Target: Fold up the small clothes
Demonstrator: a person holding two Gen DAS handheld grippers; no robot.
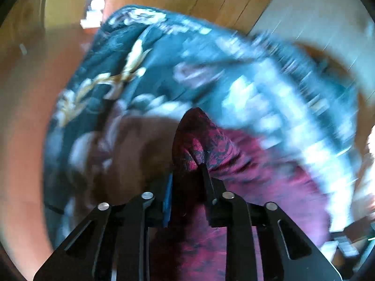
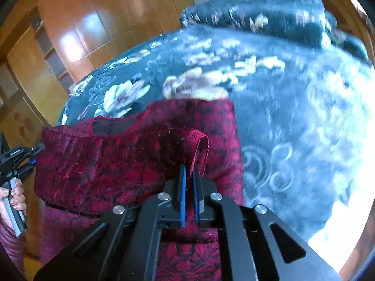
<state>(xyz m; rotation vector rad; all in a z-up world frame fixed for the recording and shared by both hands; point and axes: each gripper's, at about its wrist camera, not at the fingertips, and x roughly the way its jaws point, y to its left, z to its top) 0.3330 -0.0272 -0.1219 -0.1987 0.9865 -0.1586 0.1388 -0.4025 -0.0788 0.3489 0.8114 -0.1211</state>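
Bed (image 2: 281, 121) covered with a dark teal bedspread (image 1: 187, 53) printed with pale cream flowers, a red patterned garment (image 2: 105, 164) spread partly over its near edge, a bunched dark floral quilt (image 2: 281, 16) heaped at the far side

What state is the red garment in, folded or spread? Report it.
Not folded flat: the red garment hangs stretched between the right tool and left tool, each shut on a bunched edge above the floral bedspread.
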